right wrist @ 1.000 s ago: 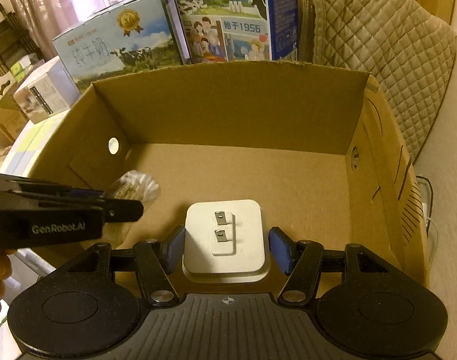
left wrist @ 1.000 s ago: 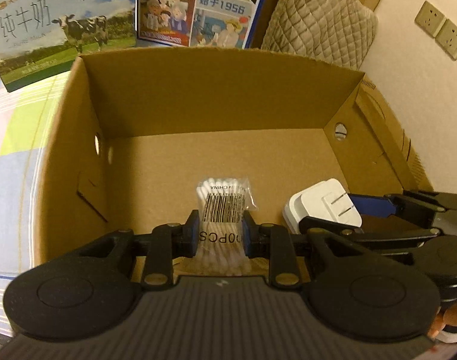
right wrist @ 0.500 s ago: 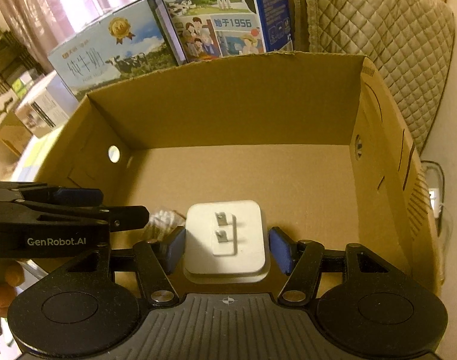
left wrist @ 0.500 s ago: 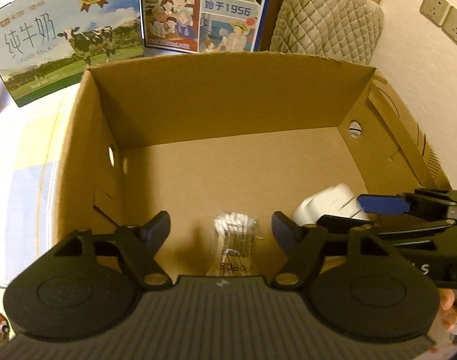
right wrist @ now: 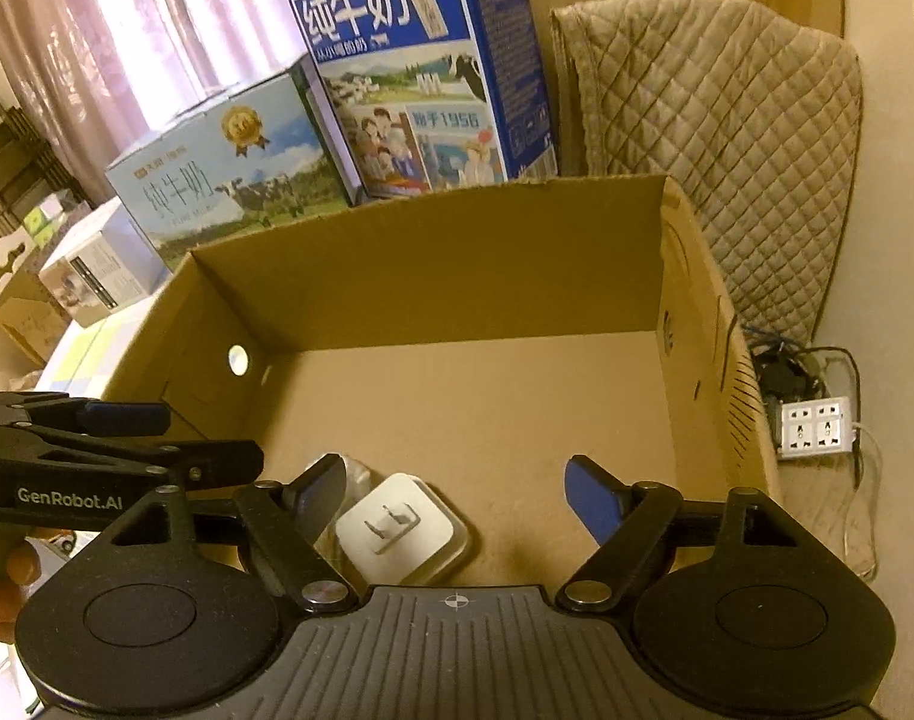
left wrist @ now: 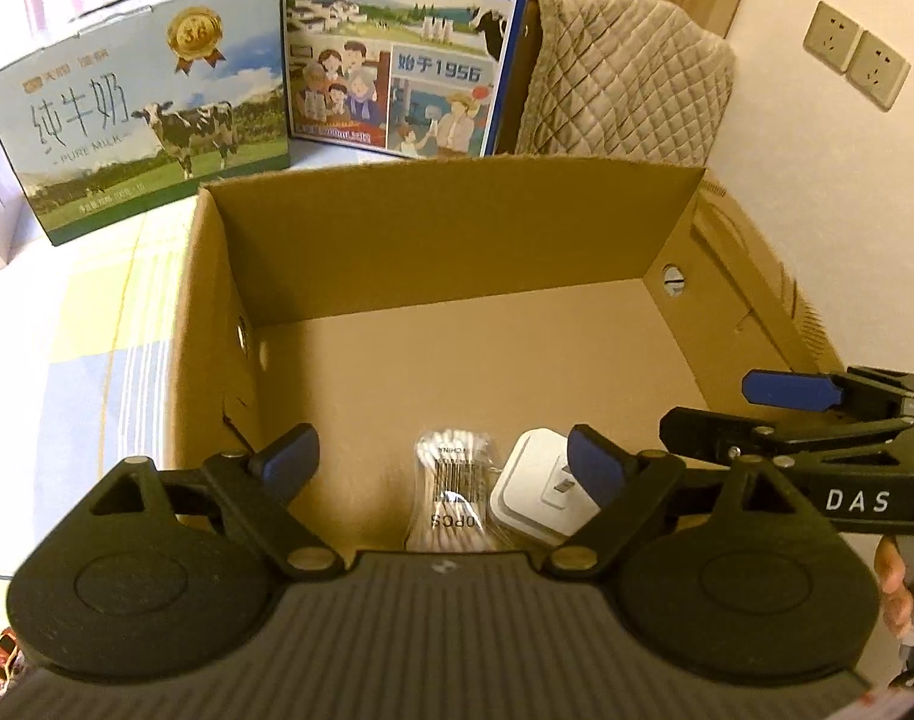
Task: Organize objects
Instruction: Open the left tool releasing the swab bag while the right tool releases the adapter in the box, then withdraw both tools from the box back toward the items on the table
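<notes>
Room: warm-lit corner, milk cartons [left wrist: 139, 138] and quilted cover [right wrist: 733, 138] behind, checked tabletop [left wrist: 85, 324] under it all.
Left gripper [left wrist: 439, 462]: spread wide, nothing held, hanging over the near edge.
Right gripper [right wrist: 457, 489]: same deal, wide apart and empty.
Swab pack [left wrist: 451, 492]: flat on the floor of the cardboard box [left wrist: 457, 240], dropped in for tidying.
Charger [right wrist: 397, 525]: prongs up, just beside the swabs, so stable.
Guess: both drop-offs done.

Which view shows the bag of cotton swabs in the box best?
The left wrist view: the bag of cotton swabs lies in plain sight on the cardboard box floor beside the white plug, barcode readable. In the right wrist view only a sliver of it shows behind a finger.
</notes>
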A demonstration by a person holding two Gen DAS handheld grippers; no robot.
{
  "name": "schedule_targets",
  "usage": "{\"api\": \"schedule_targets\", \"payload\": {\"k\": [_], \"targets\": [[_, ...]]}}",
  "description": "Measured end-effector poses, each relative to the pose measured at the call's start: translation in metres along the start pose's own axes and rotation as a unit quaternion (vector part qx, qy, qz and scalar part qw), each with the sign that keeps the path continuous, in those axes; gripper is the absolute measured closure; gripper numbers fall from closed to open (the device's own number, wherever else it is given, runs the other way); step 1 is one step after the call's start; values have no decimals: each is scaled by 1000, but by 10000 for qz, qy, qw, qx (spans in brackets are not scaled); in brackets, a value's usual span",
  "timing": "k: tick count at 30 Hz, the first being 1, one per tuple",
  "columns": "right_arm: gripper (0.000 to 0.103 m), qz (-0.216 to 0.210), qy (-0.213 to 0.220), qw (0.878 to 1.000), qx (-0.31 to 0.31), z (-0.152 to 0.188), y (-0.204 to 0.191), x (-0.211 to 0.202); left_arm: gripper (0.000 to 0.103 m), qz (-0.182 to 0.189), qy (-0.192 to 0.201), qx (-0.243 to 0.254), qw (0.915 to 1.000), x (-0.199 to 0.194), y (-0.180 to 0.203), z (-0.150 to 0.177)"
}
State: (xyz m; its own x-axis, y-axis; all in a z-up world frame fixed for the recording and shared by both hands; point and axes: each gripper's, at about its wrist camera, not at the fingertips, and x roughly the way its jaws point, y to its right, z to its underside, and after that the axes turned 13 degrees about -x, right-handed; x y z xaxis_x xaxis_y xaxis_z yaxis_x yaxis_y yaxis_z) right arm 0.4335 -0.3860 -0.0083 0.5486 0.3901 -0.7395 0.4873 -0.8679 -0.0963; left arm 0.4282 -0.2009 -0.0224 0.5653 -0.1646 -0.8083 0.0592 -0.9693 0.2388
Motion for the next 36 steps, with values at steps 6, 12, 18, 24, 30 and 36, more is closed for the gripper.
{"api": "schedule_targets", "payload": {"k": [6,12,18,24,30,36], "targets": [[25,29,213,9997,-62,3,-13,-20,15,31,162,-38,9999,-24,-3,6],[25,22,429,9990,-100,7,-26,-41,15,62,324,-101,9994,-48,-10,13],[25,13,624,9979,-159,11,-45,-63,14,107,476,-125,9987,-75,-18,25],[25,27,811,9966,-147,23,-67,-84,14,186,626,-160,9977,-109,-33,41],[25,6,873,9962,-61,41,-92,-100,14,211,666,-186,9974,-142,-56,63],[25,-102,813,9966,10,60,-120,-107,12,209,652,-286,9972,-169,-85,86]]}}
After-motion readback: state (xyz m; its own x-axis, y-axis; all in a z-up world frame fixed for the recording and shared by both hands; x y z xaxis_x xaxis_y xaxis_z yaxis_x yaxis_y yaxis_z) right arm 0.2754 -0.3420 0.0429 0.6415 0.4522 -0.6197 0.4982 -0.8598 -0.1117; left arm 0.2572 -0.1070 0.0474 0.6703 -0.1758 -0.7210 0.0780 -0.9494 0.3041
